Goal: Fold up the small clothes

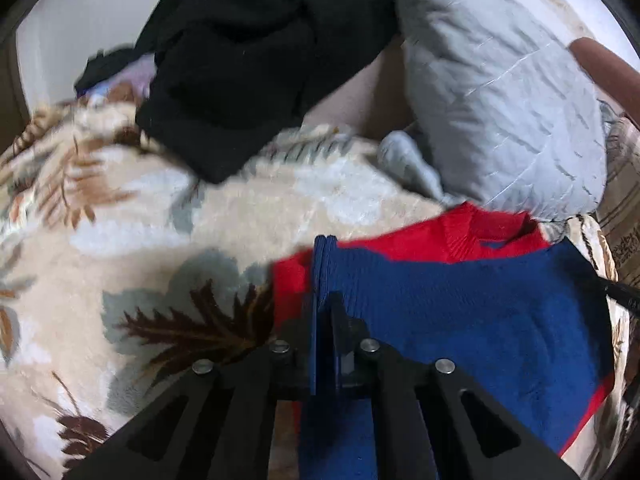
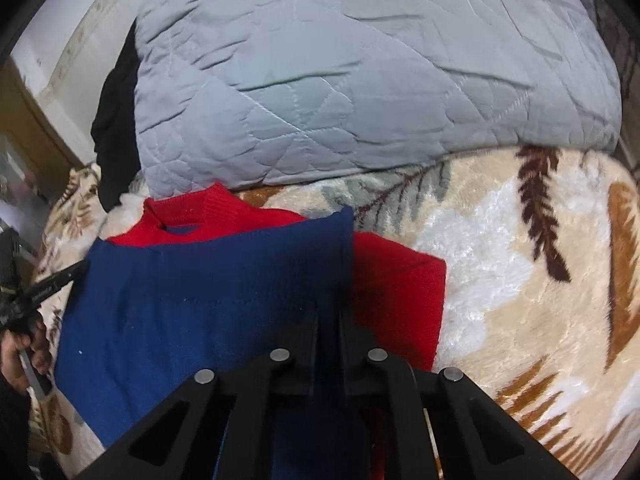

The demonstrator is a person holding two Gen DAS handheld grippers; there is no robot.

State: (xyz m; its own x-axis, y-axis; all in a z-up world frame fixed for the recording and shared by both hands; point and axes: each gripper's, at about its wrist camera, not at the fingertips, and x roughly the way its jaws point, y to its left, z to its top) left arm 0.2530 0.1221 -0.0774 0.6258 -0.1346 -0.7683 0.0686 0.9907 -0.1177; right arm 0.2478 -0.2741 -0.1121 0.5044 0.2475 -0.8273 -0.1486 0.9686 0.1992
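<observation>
A small red and blue knit sweater (image 1: 460, 312) lies on a floral plush blanket (image 1: 120, 240), its blue lower half folded up over the red chest, red collar at the far end. My left gripper (image 1: 326, 308) is shut on the blue hem corner at the sweater's left side. In the right wrist view the same sweater (image 2: 192, 312) fills the lower left, and my right gripper (image 2: 330, 320) is shut on the blue hem corner at its right side. The other gripper's tip (image 2: 52, 284) shows at the left edge.
A grey quilted pillow (image 2: 340, 72) lies just beyond the sweater, also in the left wrist view (image 1: 500, 100). A heap of black clothes (image 1: 248, 60) sits at the far left of the bed. The blanket (image 2: 520, 280) extends to the right.
</observation>
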